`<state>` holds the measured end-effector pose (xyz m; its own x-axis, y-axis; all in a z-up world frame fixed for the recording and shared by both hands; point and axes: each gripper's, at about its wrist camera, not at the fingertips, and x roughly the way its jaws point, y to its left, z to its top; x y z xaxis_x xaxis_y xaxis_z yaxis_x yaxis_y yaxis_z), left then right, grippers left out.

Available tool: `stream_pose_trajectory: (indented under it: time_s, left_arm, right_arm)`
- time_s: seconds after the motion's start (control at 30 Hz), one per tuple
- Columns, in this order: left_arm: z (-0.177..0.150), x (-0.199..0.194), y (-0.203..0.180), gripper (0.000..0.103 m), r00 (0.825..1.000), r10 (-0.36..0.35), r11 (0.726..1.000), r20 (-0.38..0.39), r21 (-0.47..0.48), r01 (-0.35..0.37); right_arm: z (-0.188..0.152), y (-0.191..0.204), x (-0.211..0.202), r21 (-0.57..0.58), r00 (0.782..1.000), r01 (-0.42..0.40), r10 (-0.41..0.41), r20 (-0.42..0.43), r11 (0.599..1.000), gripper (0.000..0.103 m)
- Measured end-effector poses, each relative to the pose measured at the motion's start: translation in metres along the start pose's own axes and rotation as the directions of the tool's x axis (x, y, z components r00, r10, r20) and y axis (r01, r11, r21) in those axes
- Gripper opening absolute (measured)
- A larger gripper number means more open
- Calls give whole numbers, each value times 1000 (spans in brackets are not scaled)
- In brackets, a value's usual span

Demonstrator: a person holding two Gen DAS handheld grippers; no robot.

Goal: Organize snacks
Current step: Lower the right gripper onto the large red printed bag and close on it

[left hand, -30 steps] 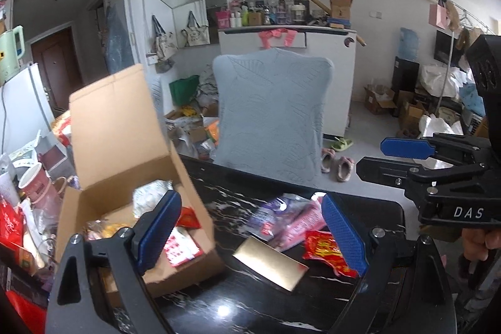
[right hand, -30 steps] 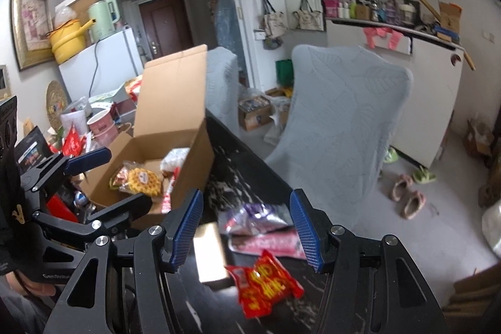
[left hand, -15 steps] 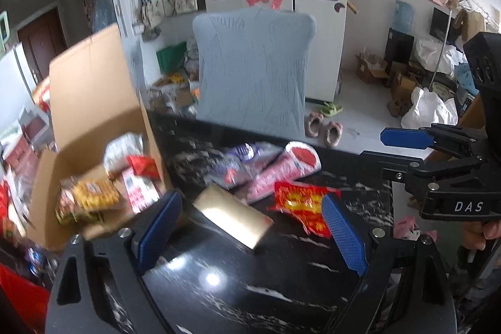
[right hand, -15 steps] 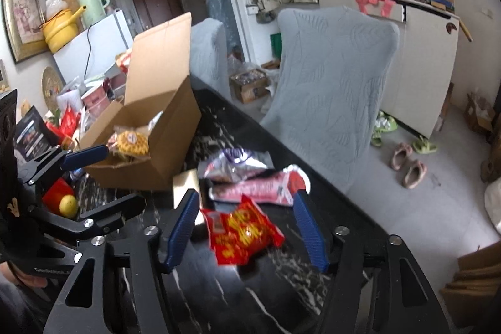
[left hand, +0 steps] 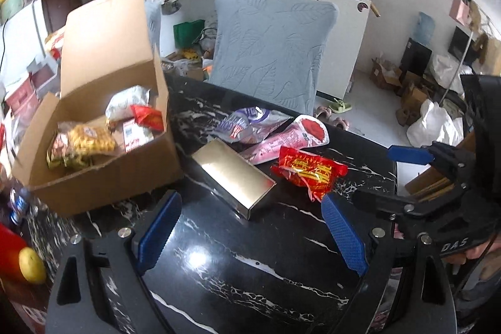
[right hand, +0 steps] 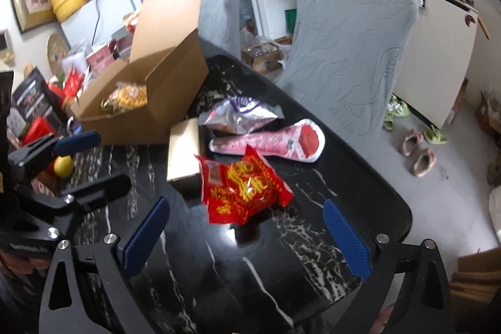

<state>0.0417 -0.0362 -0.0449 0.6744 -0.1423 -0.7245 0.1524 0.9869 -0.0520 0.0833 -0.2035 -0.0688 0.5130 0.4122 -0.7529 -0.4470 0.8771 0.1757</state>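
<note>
Snacks loose on black marbled table [left hand: 250,271]: red packet [right hand: 241,187] nearest, pink packet [right hand: 272,141] and silver-purple bag [right hand: 238,115] behind it, gold box [left hand: 233,174] alongside, touching pink packet. Cardboard box [left hand: 103,177] open at table's left, flap up, holding yellow packet [left hand: 90,138], white bag [left hand: 125,102] and small red packet [left hand: 147,116]. Left gripper [left hand: 250,237] jaws wide, nothing between, above bare tabletop just short of gold box. Right gripper [right hand: 247,237] jaws opening, nothing pressed; red packet just ahead of blue pads [right hand: 346,238]. Lemon [right hand: 63,166] at left table edge. Grey chair [left hand: 269,46] behind table.
</note>
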Motion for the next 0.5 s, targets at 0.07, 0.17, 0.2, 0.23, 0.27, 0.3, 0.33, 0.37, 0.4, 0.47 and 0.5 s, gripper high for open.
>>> stream_pose_trajectory:
  time_s: [0.07, 0.17, 0.2, 0.23, 0.27, 0.3, 0.33, 0.37, 0.4, 0.47, 0.5]
  left_arm:
    - [-4, 2, 5, 92, 1000, 7, 1000, -4, -28, -7]
    - [-7, 7, 11, 92, 1000, 27, 998, -10, -61, -28]
    - [-8, 8, 13, 92, 999, 32, 997, -13, -72, -33]
    - [-10, 10, 16, 92, 999, 36, 996, -17, -85, -37]
    - [-10, 12, 19, 92, 999, 37, 994, -23, -99, -39]
    - [-11, 15, 22, 92, 999, 38, 993, -29, -110, -41]
    - [-12, 17, 24, 92, 999, 41, 991, -35, -122, -45]
    - [-13, 20, 27, 92, 998, 46, 990, -41, -134, -51]
    - [-14, 21, 29, 92, 998, 48, 989, -43, -139, -53]
    - [-13, 24, 31, 92, 997, 54, 988, -46, -146, -60]
    - [-12, 25, 31, 92, 997, 55, 988, -45, -145, -61]
  right_arm:
    - [-1, 1, 9, -12, 1000, -1, 0, -24, 1000, 101]
    - [-3, 2, 19, -28, 999, -8, 7, -46, 1000, 102]
    - [-3, 3, 22, -36, 999, -15, 13, -52, 999, 102]
    - [-3, 4, 27, -46, 998, -18, 15, -59, 999, 102]
    - [-3, 4, 30, -53, 998, -18, 15, -65, 998, 102]
    - [-3, 5, 34, -64, 997, -20, 16, -73, 998, 102]
    - [-2, 6, 38, -75, 997, -21, 15, -79, 997, 102]
    - [-1, 7, 42, -84, 996, -21, 14, -84, 996, 102]
    - [0, 8, 47, -96, 996, -22, 13, -89, 995, 102]
    - [3, 10, 55, -116, 995, -19, 7, -99, 993, 102]
    - [5, 10, 60, -126, 995, -16, 3, -103, 992, 102]
